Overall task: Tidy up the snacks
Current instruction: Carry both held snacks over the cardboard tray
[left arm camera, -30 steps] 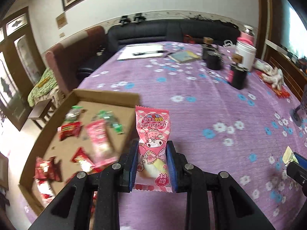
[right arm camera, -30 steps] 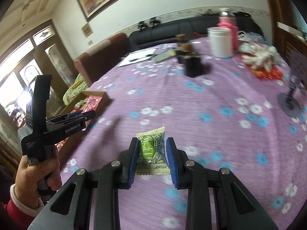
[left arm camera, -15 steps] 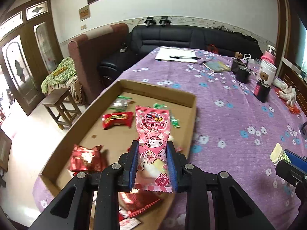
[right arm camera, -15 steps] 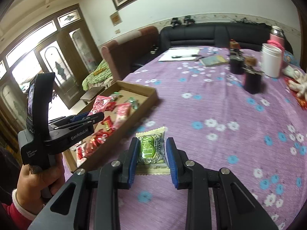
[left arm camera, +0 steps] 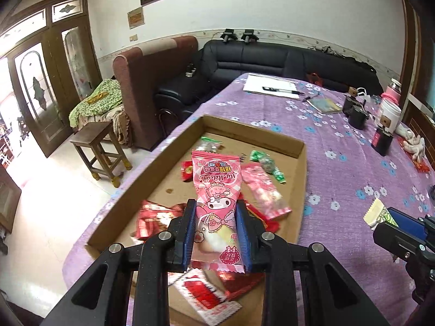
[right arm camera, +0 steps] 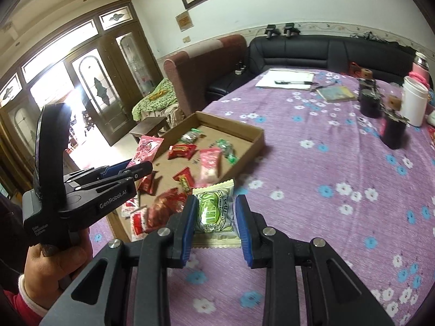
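Fingers (left arm camera: 187, 231) of our left gripper (left arm camera: 216, 233) were clamped on the pink packet (left arm camera: 214, 190), which a second earlier had hung over the purple tablecloth (left arm camera: 339, 163) and now hung above the cardboard tray (left arm camera: 300, 163), so we judged the drop was next. Our right gripper (right arm camera: 214, 218) pinched the green packet (right arm camera: 214, 209), which had travelled from open cloth to just beside the tray (also nearly home). We read "My Melody" on the pink packet and "GenRobot.AI" on the left gripper's side; the green packet's lettering was unclear.

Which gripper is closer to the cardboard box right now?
Left. The left gripper hangs over the cardboard box; the right gripper sits beside it above the tablecloth.
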`<act>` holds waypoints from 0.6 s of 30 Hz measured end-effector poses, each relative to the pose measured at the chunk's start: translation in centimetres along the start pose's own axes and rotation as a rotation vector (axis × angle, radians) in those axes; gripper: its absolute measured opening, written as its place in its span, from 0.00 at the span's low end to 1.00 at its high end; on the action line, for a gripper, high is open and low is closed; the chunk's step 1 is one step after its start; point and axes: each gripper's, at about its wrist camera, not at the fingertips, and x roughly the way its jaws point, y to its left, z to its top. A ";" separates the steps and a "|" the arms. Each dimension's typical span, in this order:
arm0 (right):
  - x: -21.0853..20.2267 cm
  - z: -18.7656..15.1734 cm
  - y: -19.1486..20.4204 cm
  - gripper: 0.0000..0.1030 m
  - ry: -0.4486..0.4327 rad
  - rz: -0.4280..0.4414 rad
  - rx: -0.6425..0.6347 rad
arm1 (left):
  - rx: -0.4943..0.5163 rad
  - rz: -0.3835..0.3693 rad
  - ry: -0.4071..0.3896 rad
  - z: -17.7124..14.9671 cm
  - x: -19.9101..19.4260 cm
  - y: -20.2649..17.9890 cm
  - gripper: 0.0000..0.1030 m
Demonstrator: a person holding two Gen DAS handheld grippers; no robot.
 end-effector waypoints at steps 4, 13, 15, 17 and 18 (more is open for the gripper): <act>1.1 0.9 1.5 0.28 -0.005 0.023 -0.022 | -0.015 0.018 -0.006 0.0 -0.2 1.3 0.28; 4.4 3.0 4.1 0.28 -0.007 0.057 -0.051 | -0.038 0.055 -0.002 0.1 0.5 4.0 0.28; 5.2 3.4 4.5 0.28 -0.004 0.063 -0.053 | -0.044 0.059 0.000 0.1 0.7 4.6 0.28; 6.1 3.8 4.9 0.28 0.000 0.069 -0.055 | -0.049 0.066 0.004 0.2 1.0 5.1 0.28; 6.5 4.0 5.1 0.28 0.002 0.071 -0.056 | -0.051 0.068 0.007 0.1 1.1 5.2 0.28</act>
